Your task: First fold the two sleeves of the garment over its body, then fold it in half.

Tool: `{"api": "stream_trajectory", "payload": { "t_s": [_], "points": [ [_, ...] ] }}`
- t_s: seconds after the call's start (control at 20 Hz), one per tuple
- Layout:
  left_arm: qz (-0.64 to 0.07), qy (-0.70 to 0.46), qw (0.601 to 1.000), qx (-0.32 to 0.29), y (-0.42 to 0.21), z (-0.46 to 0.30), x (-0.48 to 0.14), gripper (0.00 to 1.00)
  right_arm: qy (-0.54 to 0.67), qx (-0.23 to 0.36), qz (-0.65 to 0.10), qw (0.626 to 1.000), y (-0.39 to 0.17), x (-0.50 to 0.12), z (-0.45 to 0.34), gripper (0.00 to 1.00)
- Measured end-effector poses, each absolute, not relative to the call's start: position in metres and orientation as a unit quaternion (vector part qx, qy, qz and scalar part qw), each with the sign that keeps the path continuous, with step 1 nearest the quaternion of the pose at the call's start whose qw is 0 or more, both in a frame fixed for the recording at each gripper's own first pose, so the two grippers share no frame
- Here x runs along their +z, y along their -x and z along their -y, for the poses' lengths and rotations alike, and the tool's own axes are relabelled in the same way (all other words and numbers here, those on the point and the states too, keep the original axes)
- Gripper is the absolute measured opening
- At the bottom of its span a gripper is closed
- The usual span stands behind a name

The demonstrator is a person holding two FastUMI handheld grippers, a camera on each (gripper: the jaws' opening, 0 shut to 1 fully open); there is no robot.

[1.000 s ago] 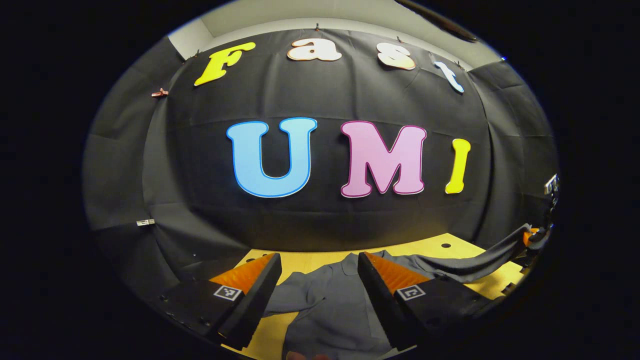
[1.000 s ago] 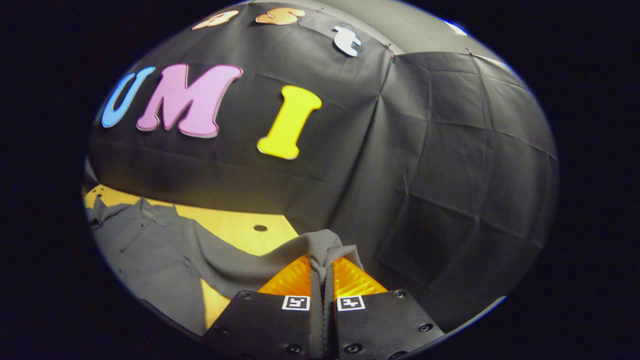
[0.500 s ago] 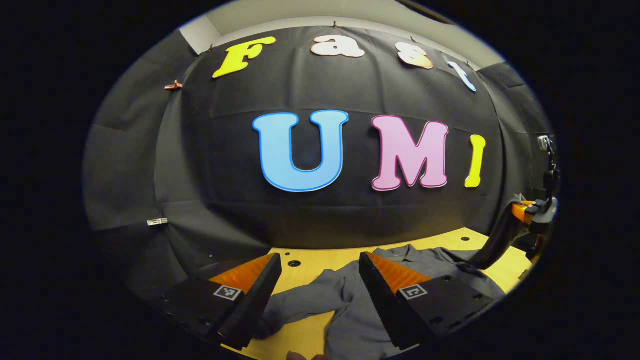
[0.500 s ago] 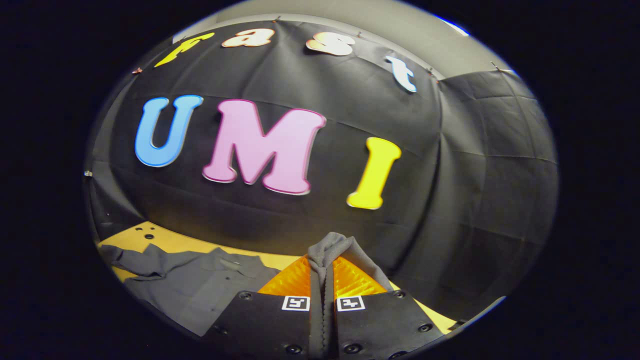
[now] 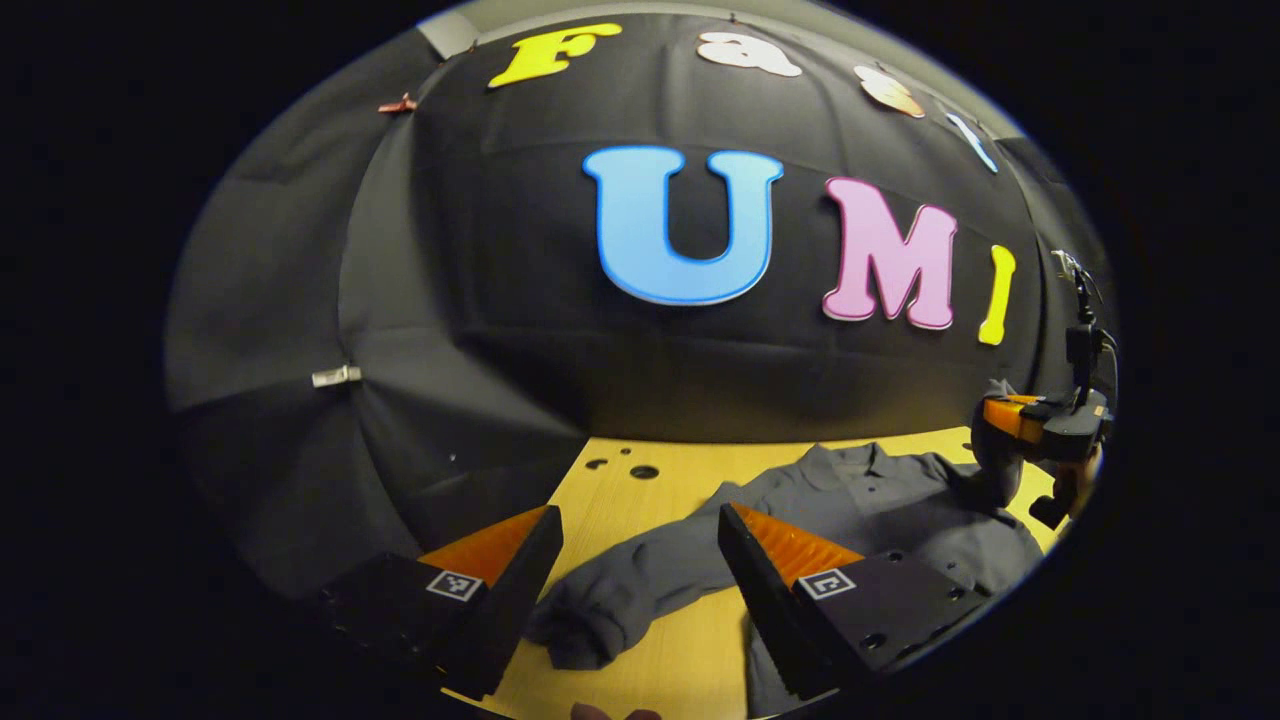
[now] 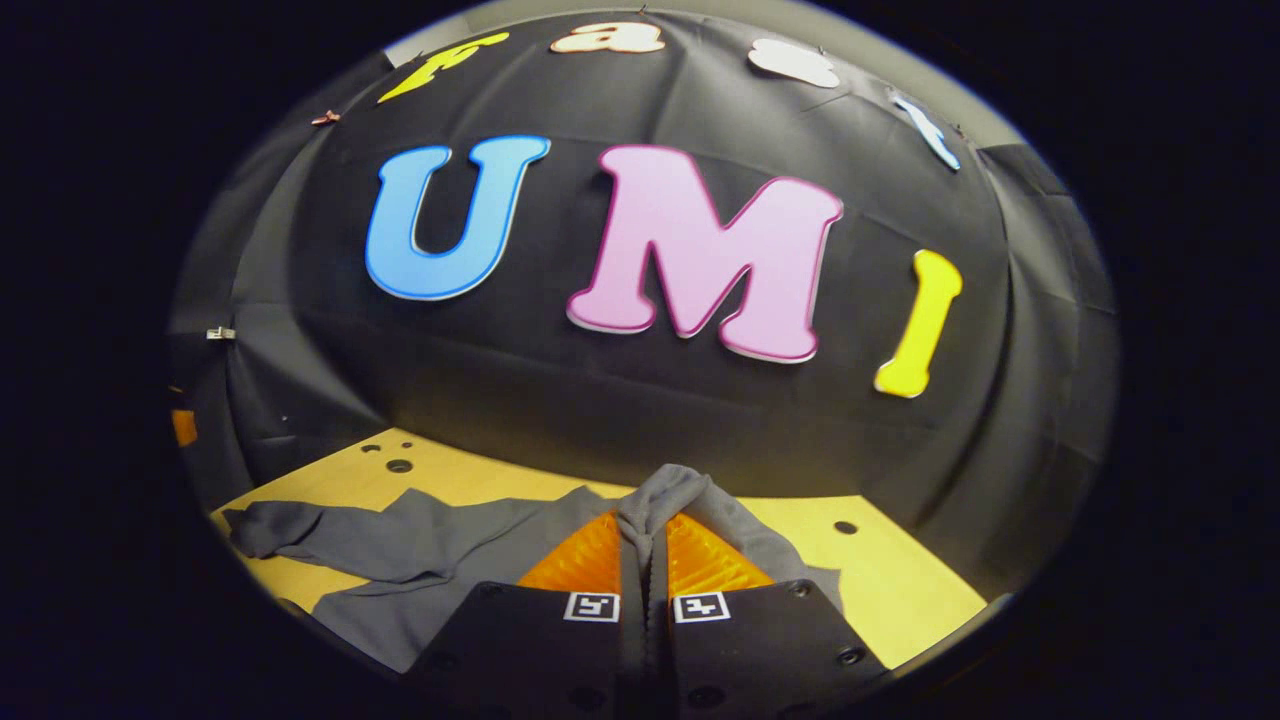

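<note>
A grey long-sleeved shirt [image 5: 900, 510] lies on the wooden table [image 5: 660, 660], collar toward the back wall. Its left sleeve [image 5: 620, 590] stretches out flat, the cuff lying between my left gripper's fingers. My left gripper [image 5: 640, 530] is open with nothing gripped. In the right gripper view the shirt [image 6: 420, 550] spreads to the left, its left sleeve [image 6: 290, 530] pointing outward. My right gripper [image 6: 645, 530] is shut on the cuff of the right sleeve [image 6: 670, 495], lifted above the shirt's body. The right gripper [image 5: 1030, 420] appears far right in the left gripper view, holding the sleeve up.
The table [image 6: 900, 590] has small round holes [image 5: 643, 471] near its back edge. Black cloth walls close the booth behind and on both sides. Bare wood lies to the right of the shirt in the right gripper view.
My right gripper has carried the sleeve cuff up and inward over the shirt's body. My left gripper has swung left, so the left sleeve's cuff now lies between its open fingers.
</note>
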State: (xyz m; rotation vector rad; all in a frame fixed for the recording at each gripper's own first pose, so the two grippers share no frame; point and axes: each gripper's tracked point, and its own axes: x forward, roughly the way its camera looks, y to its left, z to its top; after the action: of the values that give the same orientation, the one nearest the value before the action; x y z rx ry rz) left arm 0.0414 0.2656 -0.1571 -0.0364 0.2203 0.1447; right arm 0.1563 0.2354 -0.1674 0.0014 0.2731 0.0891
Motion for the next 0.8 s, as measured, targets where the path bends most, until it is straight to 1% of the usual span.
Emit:
{"api": "stream_trajectory", "payload": {
  "t_s": [0.15, 0.25, 0.3, 0.35, 0.4, 0.45, 0.5, 0.55, 0.6, 0.75, 0.8],
  "points": [
    [-0.133, 0.013, 0.988, 0.077, -0.045, -0.284, -0.187, 0.99, -0.002, 0.065, -0.18, 0.981, -0.164, -0.21, -0.275, 0.05],
    [-0.159, 0.007, 0.985, 0.073, -0.046, -0.292, -0.21, 0.96, -0.017, 0.081, -0.215, 0.973, -0.169, -0.238, -0.302, 0.05],
    [-0.177, 0.011, 0.982, 0.071, -0.047, -0.296, -0.227, 0.99, -0.022, 0.091, -0.232, 0.968, -0.167, -0.25, -0.315, 0.05],
    [-0.199, 0.02, 0.977, 0.073, -0.048, -0.299, -0.246, 0.96, -0.022, 0.098, -0.248, 0.964, -0.164, -0.261, -0.325, 0.05],
    [-0.213, 0.026, 0.974, 0.076, -0.047, -0.303, -0.257, 0.96, -0.02, 0.103, -0.26, 0.96, -0.162, -0.272, -0.333, 0.05],
    [-0.229, 0.035, 0.969, 0.084, -0.047, -0.308, -0.271, 0.96, -0.019, 0.112, -0.278, 0.954, -0.16, -0.286, -0.343, 0.1],
    [-0.243, 0.044, 0.965, 0.091, -0.047, -0.313, -0.284, 0.92, -0.021, 0.122, -0.296, 0.947, -0.156, -0.297, -0.353, 0.06],
    [-0.253, 0.051, 0.961, 0.098, -0.048, -0.318, -0.292, 0.96, -0.024, 0.13, -0.315, 0.94, -0.151, -0.31, -0.363, 0.06],
    [-0.261, 0.055, 0.958, 0.105, -0.047, -0.323, -0.301, 0.96, -0.025, 0.135, -0.33, 0.934, -0.147, -0.319, -0.368, 0.11],
    [-0.283, 0.068, 0.95, 0.114, -0.048, -0.331, -0.321, 0.96, -0.037, 0.154, -0.355, 0.921, -0.137, -0.335, -0.385, 0.17],
    [-0.29, 0.072, 0.947, 0.117, -0.049, -0.332, -0.326, 0.96, -0.045, 0.163, -0.365, 0.915, -0.133, -0.339, -0.39, 0.23]
  ]
}}
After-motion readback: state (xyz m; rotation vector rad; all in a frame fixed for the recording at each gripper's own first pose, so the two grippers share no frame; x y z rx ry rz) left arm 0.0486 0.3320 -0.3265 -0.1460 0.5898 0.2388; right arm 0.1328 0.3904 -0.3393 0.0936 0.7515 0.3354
